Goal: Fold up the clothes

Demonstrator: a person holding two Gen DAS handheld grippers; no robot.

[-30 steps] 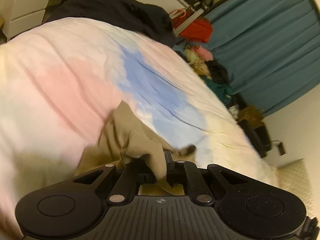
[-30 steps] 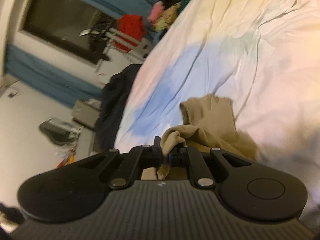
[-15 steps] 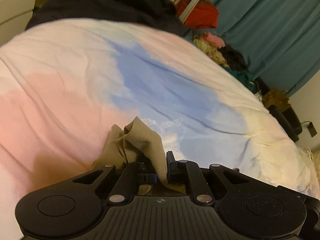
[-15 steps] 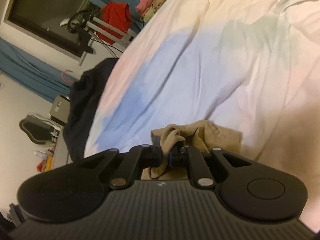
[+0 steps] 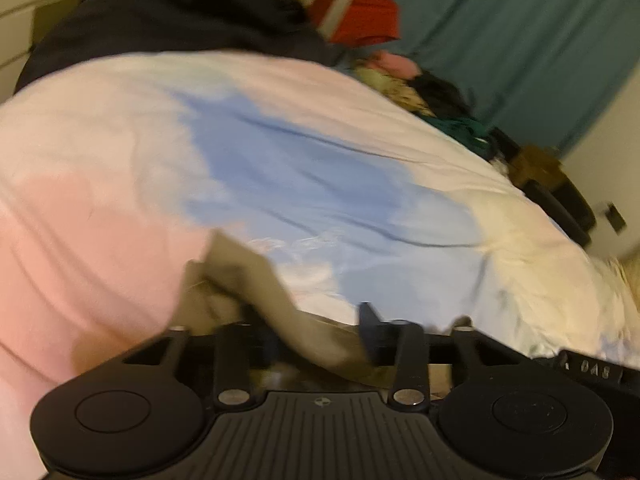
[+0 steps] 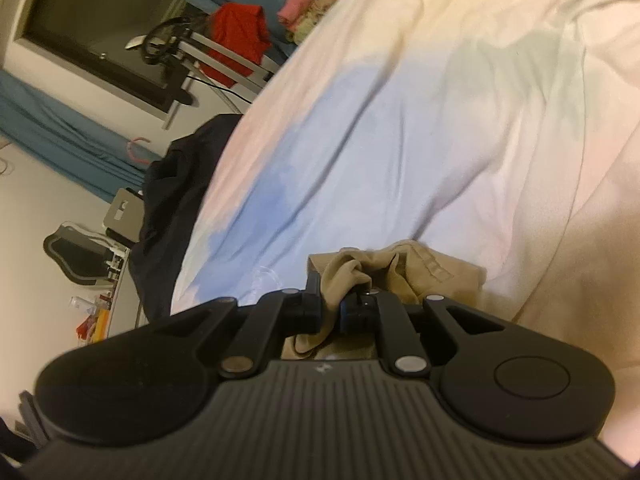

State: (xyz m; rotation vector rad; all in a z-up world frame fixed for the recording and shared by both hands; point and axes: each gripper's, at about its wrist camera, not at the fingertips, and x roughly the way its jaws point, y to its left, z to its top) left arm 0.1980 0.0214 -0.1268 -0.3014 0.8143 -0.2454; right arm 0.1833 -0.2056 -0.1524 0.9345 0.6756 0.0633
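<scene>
The left gripper (image 5: 312, 330) has its jaws spread wide, the crumpled tan knit garment (image 5: 256, 280) draped loosely between them on the pastel tie-dye bedspread (image 5: 320, 168). The right gripper (image 6: 330, 300) is clenched on a bunched fold of the garment (image 6: 400, 264). Only the right view shows a dark window (image 6: 92, 32).

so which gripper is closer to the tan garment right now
Right, though barely. The right gripper is clamped on the tan garment. The left gripper stands open with the cloth draped loose between its fingers.
</scene>
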